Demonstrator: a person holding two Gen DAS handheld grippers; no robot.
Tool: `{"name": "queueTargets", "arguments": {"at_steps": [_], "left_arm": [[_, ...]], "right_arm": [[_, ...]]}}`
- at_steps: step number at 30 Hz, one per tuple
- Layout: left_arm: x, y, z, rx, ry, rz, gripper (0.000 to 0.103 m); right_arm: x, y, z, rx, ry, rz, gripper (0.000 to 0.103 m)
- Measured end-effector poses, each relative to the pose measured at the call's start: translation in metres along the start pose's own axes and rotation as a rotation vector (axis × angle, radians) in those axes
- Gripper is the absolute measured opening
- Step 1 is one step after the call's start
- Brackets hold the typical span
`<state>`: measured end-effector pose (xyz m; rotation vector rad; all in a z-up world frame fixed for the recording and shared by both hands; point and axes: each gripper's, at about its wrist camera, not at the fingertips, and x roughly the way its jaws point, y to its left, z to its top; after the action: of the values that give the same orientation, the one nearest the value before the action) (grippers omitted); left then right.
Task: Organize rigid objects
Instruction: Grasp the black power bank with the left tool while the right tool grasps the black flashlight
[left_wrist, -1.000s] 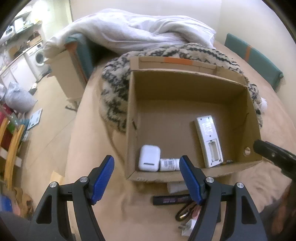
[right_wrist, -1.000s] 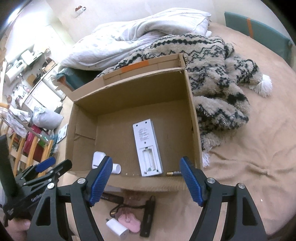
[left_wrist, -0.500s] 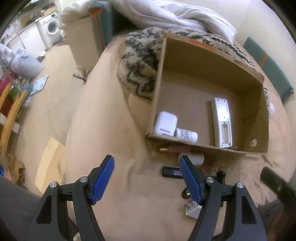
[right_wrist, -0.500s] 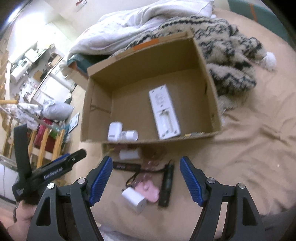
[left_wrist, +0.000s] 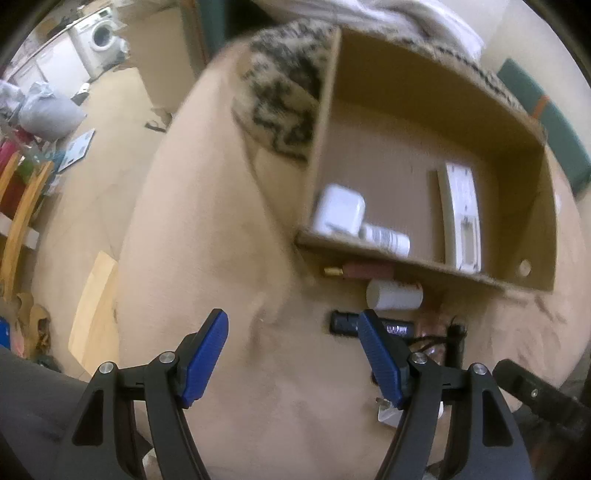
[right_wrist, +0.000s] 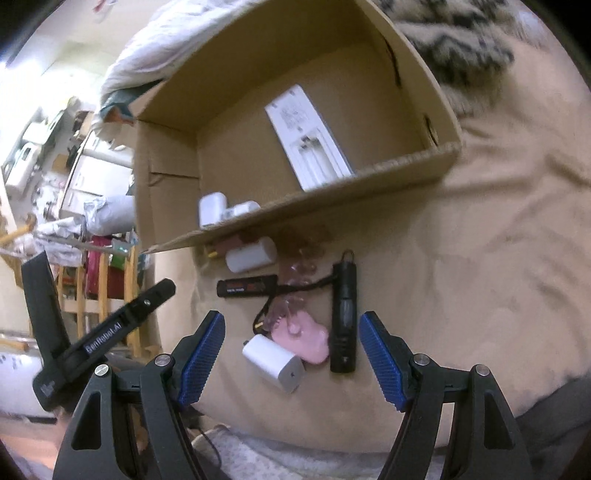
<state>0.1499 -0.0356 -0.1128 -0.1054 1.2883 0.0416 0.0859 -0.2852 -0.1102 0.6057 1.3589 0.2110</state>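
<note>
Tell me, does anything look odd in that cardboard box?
Yes: the white remote in the cardboard box lies face down with its battery cover off and the compartment empty. Nothing looks spilled.

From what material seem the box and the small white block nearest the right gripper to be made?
Box: brown corrugated cardboard, matte; the near wall's cut top edge looks rough and fibrous. White block: probably hard plastic, smooth with a slight sheen and rounded corners.

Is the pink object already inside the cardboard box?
No, the pink object lies on the bed outside the cardboard box.
</note>
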Motion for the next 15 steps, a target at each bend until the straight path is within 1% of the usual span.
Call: {"name": "queueTargets", "arguments": {"at_steps": [3,5,6,8,10,11,12,13,15], "left_arm": [[0.017,-0.017,0.002,0.038,0.050,-0.033,0.070],[0.032,-0.033,0.004,0.097,0.101,-0.052,0.070],[0.039,-0.039,0.006,0.114,0.112,-0.052,0.070],[0.049,-0.046,0.008,0.120,0.128,-0.036,0.070],[0.059,-0.051,0.010,0.115,0.146,-0.043,0.070],[0.066,-0.054,0.009,0.124,0.171,-0.039,0.070],[0.071,-0.058,0.008,0.134,0.188,-0.041,0.072],[0.073,-0.059,0.008,0.138,0.186,-0.045,0.078],[0.074,-0.064,0.007,0.149,0.173,-0.035,0.080]], "right_arm": [[0.003,-0.003,0.002,0.023,0.001,-0.004,0.079],[0.004,-0.006,0.004,0.035,0.001,-0.007,0.079],[0.004,-0.007,0.006,0.039,0.002,-0.009,0.079],[0.004,-0.011,0.007,0.053,0.000,-0.013,0.079],[0.003,-0.015,0.008,0.069,-0.001,-0.010,0.079],[0.003,-0.018,0.009,0.080,-0.002,-0.010,0.079],[0.003,-0.020,0.009,0.088,-0.003,-0.011,0.079],[0.003,-0.022,0.010,0.094,-0.003,-0.015,0.079],[0.006,-0.024,0.012,0.099,0.004,-0.029,0.079]]}}
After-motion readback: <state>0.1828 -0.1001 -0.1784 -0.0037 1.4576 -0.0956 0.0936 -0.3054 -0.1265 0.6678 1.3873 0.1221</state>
